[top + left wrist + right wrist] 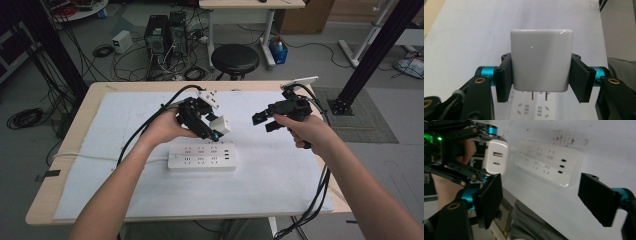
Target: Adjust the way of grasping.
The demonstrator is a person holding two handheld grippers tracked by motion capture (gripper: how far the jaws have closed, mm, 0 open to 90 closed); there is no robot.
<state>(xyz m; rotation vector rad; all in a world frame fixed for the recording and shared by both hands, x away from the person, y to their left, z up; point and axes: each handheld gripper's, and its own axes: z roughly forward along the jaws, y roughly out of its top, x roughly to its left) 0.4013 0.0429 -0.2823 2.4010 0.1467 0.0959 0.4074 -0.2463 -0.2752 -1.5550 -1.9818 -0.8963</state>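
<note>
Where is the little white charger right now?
The white charger is clamped in the left gripper, left of centre in the high view, held just above the white power strip, prongs pointing down.

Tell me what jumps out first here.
The white charger, clamped in the left gripper, hangs with its prongs down just above the white power strip at the table's middle. To the right, the right gripper hovers with nothing between its parted jaws.

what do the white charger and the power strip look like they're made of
Charger: apparently glossy white moulded plastic, with a bright glare streak along its rounded top edge and thin metal prongs below. Power strip: likely matte white plastic, smooth with rounded corners and no sharp reflections.
</note>
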